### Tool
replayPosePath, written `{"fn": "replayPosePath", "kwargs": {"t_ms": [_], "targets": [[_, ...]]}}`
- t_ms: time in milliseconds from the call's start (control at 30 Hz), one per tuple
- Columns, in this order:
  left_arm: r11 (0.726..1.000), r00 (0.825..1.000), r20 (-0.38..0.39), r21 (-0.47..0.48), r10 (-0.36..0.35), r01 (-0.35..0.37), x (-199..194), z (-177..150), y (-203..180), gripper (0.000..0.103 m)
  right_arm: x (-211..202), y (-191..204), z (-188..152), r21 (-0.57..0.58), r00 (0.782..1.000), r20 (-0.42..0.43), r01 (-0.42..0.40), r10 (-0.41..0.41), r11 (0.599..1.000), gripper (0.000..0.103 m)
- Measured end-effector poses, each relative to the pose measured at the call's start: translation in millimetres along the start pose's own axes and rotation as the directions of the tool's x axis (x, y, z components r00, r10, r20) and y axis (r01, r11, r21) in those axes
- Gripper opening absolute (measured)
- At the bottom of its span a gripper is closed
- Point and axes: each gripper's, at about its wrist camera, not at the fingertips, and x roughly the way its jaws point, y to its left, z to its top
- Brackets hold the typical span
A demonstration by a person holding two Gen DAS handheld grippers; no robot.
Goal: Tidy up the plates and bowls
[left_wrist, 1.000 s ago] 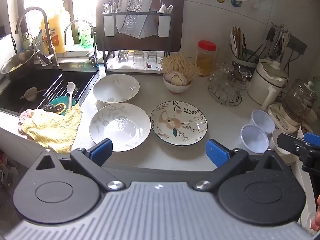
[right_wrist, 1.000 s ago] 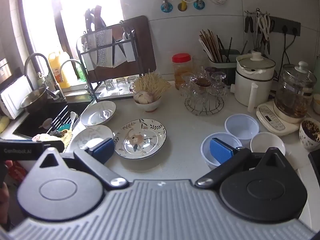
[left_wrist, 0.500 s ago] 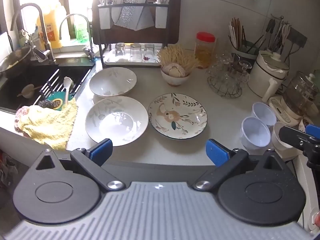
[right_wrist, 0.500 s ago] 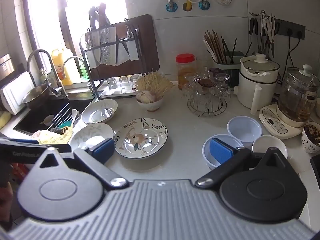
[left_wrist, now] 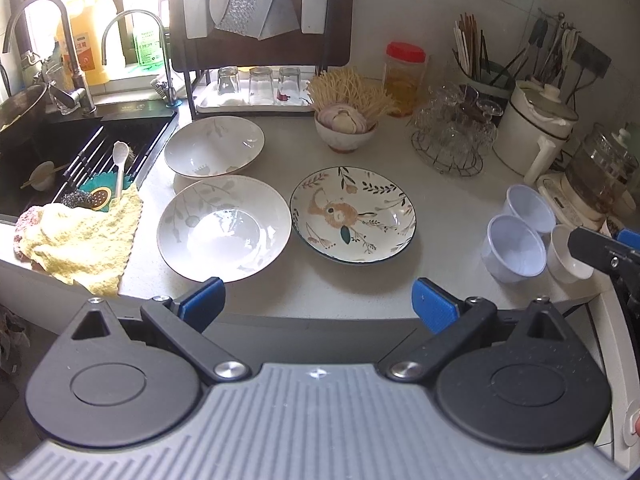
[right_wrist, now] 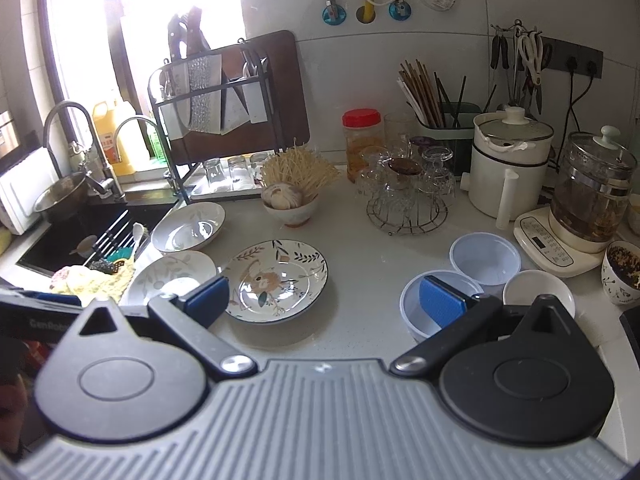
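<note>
Both grippers have eased closer to the counter (left_wrist: pixel 440 216), the left gripper (left_wrist: pixel 316 304) and right gripper (right_wrist: pixel 326 298) spread and empty, so sorting has not begun: plates (left_wrist: pixel 354 214) sit by the sink (left_wrist: pixel 80 140), bowls (right_wrist: pixel 484 258) to the right.

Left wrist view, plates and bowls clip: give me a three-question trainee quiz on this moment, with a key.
1. True or false: the left gripper is shut on the floral plate.
2. How many large plates lie on the counter?
3. Beside the two translucent plastic bowls stands: A) a small white bowl, B) a frying pan, C) a kettle lid.

Key: 1 false, both it and the right gripper are open and empty; 2 three; 3 A.
</note>
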Motion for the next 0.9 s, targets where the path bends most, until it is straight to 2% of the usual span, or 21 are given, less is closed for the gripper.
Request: {"fn": "replayPosePath", "kwargs": {"t_ms": [267, 667, 900], "targets": [[1.000, 1.000, 0.023, 0.008, 0.007, -0.007, 6, -2, 0, 0.101, 6, 0, -10, 0.019, 1.000, 0.010, -0.023, 0.023, 1.000, 0.103], [1.000, 0.999, 0.034, -0.018, 0.015, -0.014, -3, -4, 0, 0.101, 9, 1, -4, 0.009, 1.000, -0.003, -0.027, 0.027, 1.000, 0.103], [1.000, 0.999, 0.027, -0.026, 0.018, -0.017, -11, 1, 0, 0.101, 9, 3, 1, 0.020, 0.998, -0.017, -0.060, 0.060, 0.998, 0.103]]}}
